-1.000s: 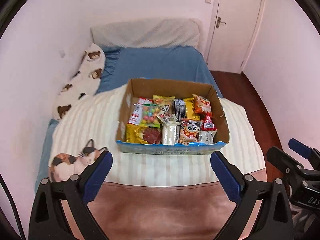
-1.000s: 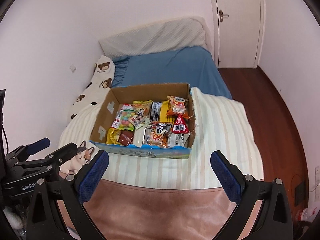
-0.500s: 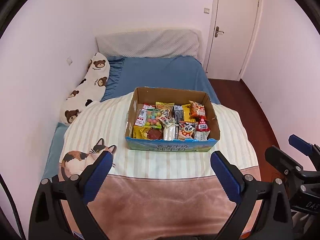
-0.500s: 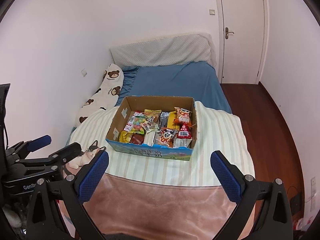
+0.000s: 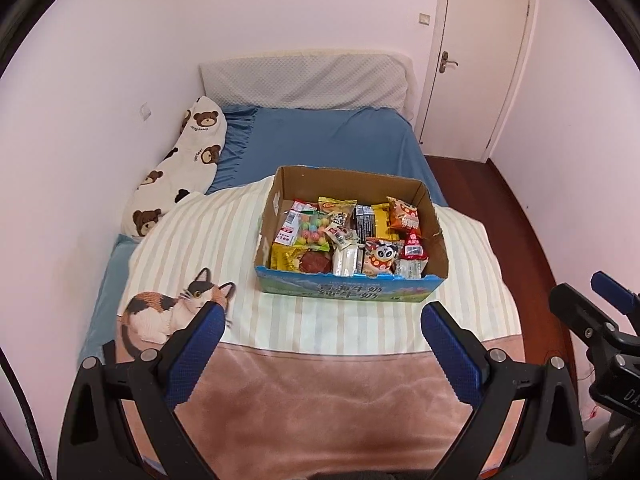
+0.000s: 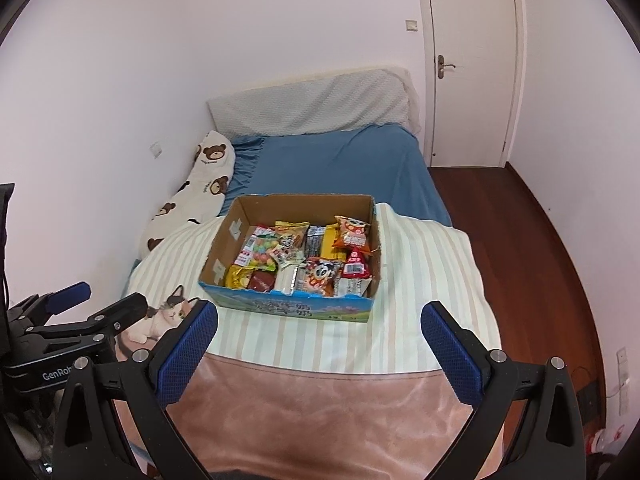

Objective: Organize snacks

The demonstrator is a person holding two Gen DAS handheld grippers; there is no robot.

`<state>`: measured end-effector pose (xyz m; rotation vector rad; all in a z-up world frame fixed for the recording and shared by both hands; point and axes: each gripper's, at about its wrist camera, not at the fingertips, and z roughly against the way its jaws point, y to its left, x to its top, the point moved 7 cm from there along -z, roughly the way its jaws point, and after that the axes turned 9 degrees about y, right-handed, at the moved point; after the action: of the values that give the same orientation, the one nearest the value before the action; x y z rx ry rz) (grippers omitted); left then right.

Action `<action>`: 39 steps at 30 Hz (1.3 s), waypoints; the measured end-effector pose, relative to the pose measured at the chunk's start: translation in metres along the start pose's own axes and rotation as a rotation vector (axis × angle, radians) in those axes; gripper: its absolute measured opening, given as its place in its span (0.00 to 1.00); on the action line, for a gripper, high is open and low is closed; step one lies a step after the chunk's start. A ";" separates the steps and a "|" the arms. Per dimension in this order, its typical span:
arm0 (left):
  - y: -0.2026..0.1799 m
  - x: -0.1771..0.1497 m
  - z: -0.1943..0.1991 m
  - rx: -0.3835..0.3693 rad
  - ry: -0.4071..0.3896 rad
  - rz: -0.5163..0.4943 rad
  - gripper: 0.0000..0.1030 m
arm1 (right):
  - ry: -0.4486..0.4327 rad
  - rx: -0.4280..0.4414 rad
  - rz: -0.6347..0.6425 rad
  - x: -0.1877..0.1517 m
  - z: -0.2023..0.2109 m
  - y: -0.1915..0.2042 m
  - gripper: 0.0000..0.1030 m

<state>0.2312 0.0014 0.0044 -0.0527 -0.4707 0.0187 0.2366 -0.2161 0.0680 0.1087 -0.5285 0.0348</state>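
Cardboard box (image 5: 352, 292) of snacks (image 5: 348, 236) sits at 12 o'clock on the striped blanket (image 5: 200, 248); left gripper (image 5: 322, 344) and right gripper (image 6: 320, 340) both gape wide, empty.

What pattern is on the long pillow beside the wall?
Brown teddy bears on white pillow, clearest in the left wrist view.

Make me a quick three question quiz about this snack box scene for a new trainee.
1. True or false: the cardboard box sits on the striped blanket.
2. Which packet lies at the box's near right corner: (a) red packet, (b) colourful candy bag, (c) yellow packet?
3. Fill in: the left gripper and right gripper are both ____, holding nothing.

Key: 1 true; 2 a; 3 open.
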 end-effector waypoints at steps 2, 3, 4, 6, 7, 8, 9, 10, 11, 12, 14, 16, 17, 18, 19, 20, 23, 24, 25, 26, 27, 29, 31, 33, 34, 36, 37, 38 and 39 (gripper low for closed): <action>0.001 0.002 -0.006 0.001 0.003 0.003 0.98 | -0.001 -0.008 -0.003 0.001 -0.005 -0.002 1.00; 0.001 0.004 -0.010 0.006 -0.001 0.005 0.99 | -0.001 -0.021 -0.005 0.003 -0.010 -0.004 1.00; 0.001 0.007 -0.013 0.015 -0.005 0.004 1.00 | 0.003 -0.026 -0.007 0.004 -0.014 -0.005 1.00; 0.001 0.011 -0.022 0.028 -0.008 0.000 1.00 | 0.003 -0.039 -0.015 0.007 -0.024 -0.008 1.00; 0.001 0.012 -0.026 0.032 -0.005 0.001 1.00 | 0.007 -0.044 -0.017 0.008 -0.028 -0.010 1.00; 0.001 0.014 -0.029 0.035 -0.004 0.001 1.00 | 0.010 -0.047 -0.020 0.009 -0.033 -0.011 1.00; 0.001 0.016 -0.035 0.041 -0.001 -0.001 1.00 | 0.015 -0.052 -0.025 0.011 -0.039 -0.013 1.00; 0.001 0.018 -0.039 0.040 0.002 -0.002 1.00 | 0.017 -0.054 -0.029 0.012 -0.044 -0.014 1.00; 0.001 0.020 -0.043 0.039 0.003 -0.004 1.00 | 0.020 -0.060 -0.031 0.014 -0.050 -0.015 1.00; 0.001 0.021 -0.049 0.045 0.008 -0.004 1.00 | 0.026 -0.064 -0.035 0.014 -0.056 -0.017 1.00; 0.001 0.025 -0.061 0.042 0.023 -0.003 1.00 | 0.034 -0.062 -0.046 0.017 -0.066 -0.020 1.00; 0.002 0.028 -0.074 0.051 0.044 -0.004 1.00 | 0.050 -0.073 -0.049 0.020 -0.080 -0.023 1.00; 0.002 0.030 -0.080 0.056 0.049 -0.006 1.00 | 0.057 -0.071 -0.054 0.022 -0.086 -0.024 1.00; 0.003 0.032 -0.084 0.062 0.051 -0.007 1.00 | 0.061 -0.074 -0.059 0.024 -0.092 -0.026 1.00; 0.003 0.035 -0.090 0.069 0.058 -0.009 1.00 | 0.067 -0.081 -0.060 0.025 -0.098 -0.027 1.00; 0.003 0.037 -0.094 0.068 0.063 -0.010 1.00 | 0.074 -0.082 -0.062 0.025 -0.103 -0.029 1.00; 0.004 0.043 -0.106 0.081 0.073 -0.015 1.00 | 0.092 -0.092 -0.074 0.028 -0.119 -0.033 1.00; 0.005 0.046 -0.109 0.083 0.075 -0.016 1.00 | 0.097 -0.095 -0.077 0.029 -0.123 -0.034 1.00; 0.006 0.048 -0.112 0.090 0.075 -0.016 1.00 | 0.101 -0.099 -0.080 0.029 -0.127 -0.035 1.00; 0.006 0.050 -0.115 0.092 0.076 -0.018 1.00 | 0.105 -0.101 -0.082 0.029 -0.130 -0.035 1.00; 0.005 0.052 -0.118 0.092 0.080 -0.022 1.00 | 0.112 -0.105 -0.083 0.030 -0.136 -0.036 1.00; 0.005 0.054 -0.121 0.097 0.082 -0.028 1.00 | 0.121 -0.109 -0.085 0.030 -0.142 -0.037 1.00; 0.004 0.055 -0.127 0.099 0.093 -0.037 1.00 | 0.134 -0.119 -0.079 0.031 -0.151 -0.037 1.00; 0.005 0.056 -0.131 0.102 0.101 -0.041 1.00 | 0.142 -0.124 -0.073 0.032 -0.156 -0.037 1.00; 0.004 0.056 -0.133 0.104 0.104 -0.045 1.00 | 0.144 -0.124 -0.071 0.033 -0.157 -0.037 1.00; 0.004 0.055 -0.136 0.102 0.111 -0.045 1.00 | 0.145 -0.128 -0.066 0.033 -0.159 -0.036 1.00; 0.004 0.055 -0.136 0.098 0.111 -0.046 1.00 | 0.146 -0.127 -0.064 0.034 -0.159 -0.035 1.00; 0.004 0.055 -0.136 0.098 0.111 -0.048 1.00 | 0.146 -0.127 -0.062 0.035 -0.160 -0.035 1.00; 0.003 0.055 -0.136 0.100 0.113 -0.050 1.00 | 0.145 -0.128 -0.060 0.035 -0.160 -0.035 1.00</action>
<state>0.3417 0.0001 -0.0922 0.0558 -0.3578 -0.0101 0.3495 -0.2324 -0.0548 -0.0030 -0.3808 -0.0498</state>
